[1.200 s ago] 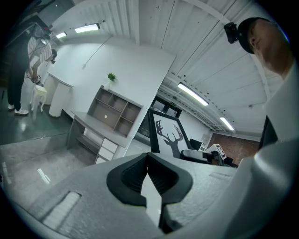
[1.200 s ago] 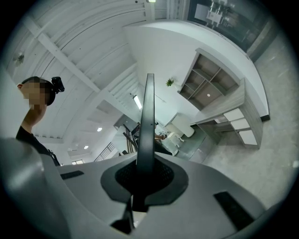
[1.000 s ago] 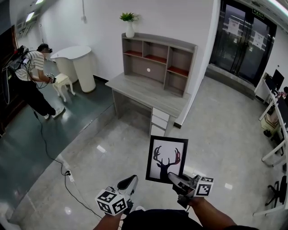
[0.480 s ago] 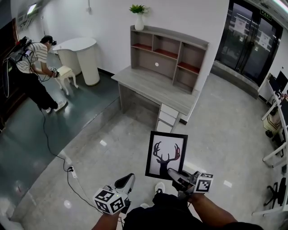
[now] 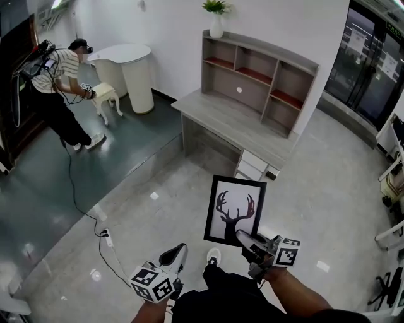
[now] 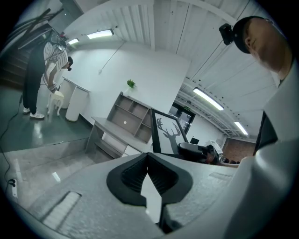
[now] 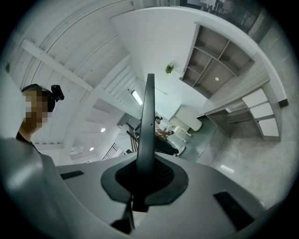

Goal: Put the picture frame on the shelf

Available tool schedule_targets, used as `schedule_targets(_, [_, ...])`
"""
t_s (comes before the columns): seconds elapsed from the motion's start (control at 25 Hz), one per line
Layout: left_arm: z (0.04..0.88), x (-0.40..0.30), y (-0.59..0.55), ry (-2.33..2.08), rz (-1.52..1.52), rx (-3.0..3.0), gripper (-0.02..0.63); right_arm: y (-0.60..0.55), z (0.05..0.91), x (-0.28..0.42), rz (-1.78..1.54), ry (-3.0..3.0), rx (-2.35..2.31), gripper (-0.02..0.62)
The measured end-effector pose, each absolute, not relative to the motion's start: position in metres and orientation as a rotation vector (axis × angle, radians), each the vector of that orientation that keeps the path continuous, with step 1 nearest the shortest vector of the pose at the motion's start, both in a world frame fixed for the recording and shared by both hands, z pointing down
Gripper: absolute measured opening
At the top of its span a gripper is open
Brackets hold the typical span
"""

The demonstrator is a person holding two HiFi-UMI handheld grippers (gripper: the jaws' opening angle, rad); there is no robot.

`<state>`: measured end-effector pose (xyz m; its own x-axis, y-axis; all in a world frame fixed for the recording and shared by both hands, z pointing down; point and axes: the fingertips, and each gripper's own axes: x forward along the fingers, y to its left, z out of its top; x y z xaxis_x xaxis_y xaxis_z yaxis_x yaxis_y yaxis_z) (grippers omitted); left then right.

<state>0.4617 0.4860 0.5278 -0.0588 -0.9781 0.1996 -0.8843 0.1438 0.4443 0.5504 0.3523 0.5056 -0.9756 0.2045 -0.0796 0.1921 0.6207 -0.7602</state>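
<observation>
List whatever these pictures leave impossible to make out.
- Back of the picture frame: head view shows only its front; right gripper view shows it edge-on.
- Notices on the glass doors: print too small, head view.
- Office chair: cut off by head view's right edge.
- What the distant person holds at the stool: too small, head view.

shelf [image 5: 259, 82]: grey, open compartments, stands on the back of the worktop
shelf top: white vase [image 5: 216, 26] with a green plant [image 5: 215, 5], at the left end
worktop [image 5: 230, 123]: grey, drawers [image 5: 254, 169] under its right end
floor [image 5: 328, 189]: pale glossy tiles, dark green stretch at left
on pale floor: power strip [image 5: 108, 238]
on dark floor: white stool [image 5: 105, 99], white round cabinet [image 5: 135, 69]
</observation>
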Motion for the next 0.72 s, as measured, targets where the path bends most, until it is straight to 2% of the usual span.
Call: schedule_targets(0.72, [0.486, 0.328, 0.272, -1.992, -0.198, 1.888, 0.009, 0.151, 0.473, 0.431, 1.261, -2.949, -0.320, 0.021])
